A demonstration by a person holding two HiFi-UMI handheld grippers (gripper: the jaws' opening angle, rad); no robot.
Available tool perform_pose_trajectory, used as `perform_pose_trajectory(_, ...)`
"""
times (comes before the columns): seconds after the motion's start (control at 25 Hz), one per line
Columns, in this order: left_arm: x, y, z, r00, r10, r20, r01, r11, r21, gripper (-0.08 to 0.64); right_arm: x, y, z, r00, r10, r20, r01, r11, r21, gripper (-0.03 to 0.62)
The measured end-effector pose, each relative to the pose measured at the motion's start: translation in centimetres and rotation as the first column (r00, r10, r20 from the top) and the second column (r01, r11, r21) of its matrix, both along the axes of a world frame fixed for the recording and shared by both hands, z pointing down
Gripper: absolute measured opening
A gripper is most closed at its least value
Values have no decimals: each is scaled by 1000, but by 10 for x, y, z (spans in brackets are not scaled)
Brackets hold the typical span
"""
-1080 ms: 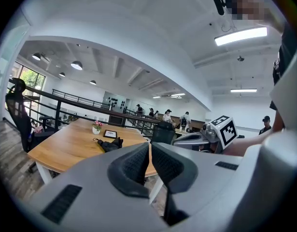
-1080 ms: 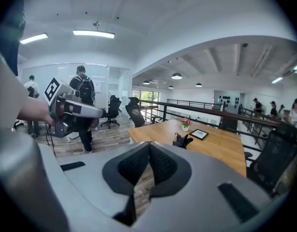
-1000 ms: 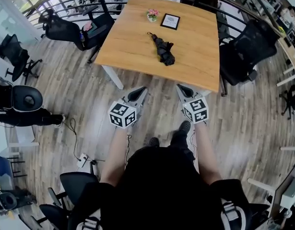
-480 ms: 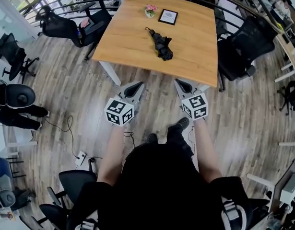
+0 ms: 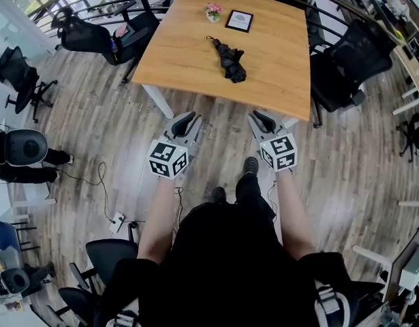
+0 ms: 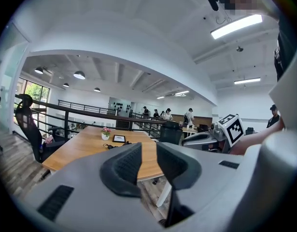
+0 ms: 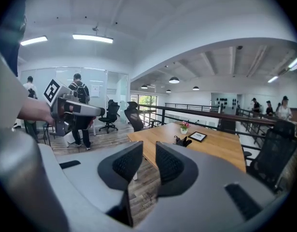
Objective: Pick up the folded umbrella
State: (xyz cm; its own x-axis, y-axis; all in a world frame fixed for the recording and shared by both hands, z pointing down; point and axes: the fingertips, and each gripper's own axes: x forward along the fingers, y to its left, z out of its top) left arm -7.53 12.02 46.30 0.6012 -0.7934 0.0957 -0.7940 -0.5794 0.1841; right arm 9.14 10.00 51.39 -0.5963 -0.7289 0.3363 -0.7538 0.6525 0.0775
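Wood floor (image 5: 93,135) lies all around you, and the table (image 5: 182,67) stands ahead, its near edge just beyond your grippers. Chairs crowd it: 1 at the right (image 5: 352,67), 1 at the far left corner (image 5: 93,36). Step in carelessly and you could clip the right chair or bump the table edge, jolting whatever lies on it.

The umbrella (image 5: 231,61) lies folded near the table's middle, well apart from both grippers. Beyond it sit a frame (image 5: 240,21) and a flower pot (image 5: 214,12). Overreach and you could knock either.

Your left gripper (image 5: 184,122) and right gripper (image 5: 264,121) hang short of the table, each with jaws opening from a narrow gap and nothing between them. At that width I judge they would ride over the loose fabric bundle or pinch only 1 fold, so the umbrella could slip or unfurl as you lift. The thin strap (image 5: 212,41) at its far end could also snag a jaw.
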Motion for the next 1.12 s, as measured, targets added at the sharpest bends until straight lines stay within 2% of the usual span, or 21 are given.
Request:
perform_pose_trajectory(0.08,-1,-1,-1,1000,-12,5,12,1000,3,180,-1,-1,-2,1000,-3,18,3,1000,11,183)
perform_pose_trajectory(0.16,-2,-2,0,1000,-18,17,18,1000,7,197,-1,-4,-4,1000,-1,24,0,1000,24,253)
perform_pose_trajectory(0.24,-2,-3,0,1000,-19,25,19,1000,8,211,-2,-7,-5,1000,1,21,-2,1000,31,279)
perform_pose_trajectory(0.68,7,-6,6,1000,-25,14,25,1000,-4,276,11,-14,-2,1000,19,23,-20,999,29,341)
perform_pose_trajectory(1.12,25,-29,11,999,-26,23,27,1000,-16,281,29,-36,10,999,23,34,-23,1000,-2,336)
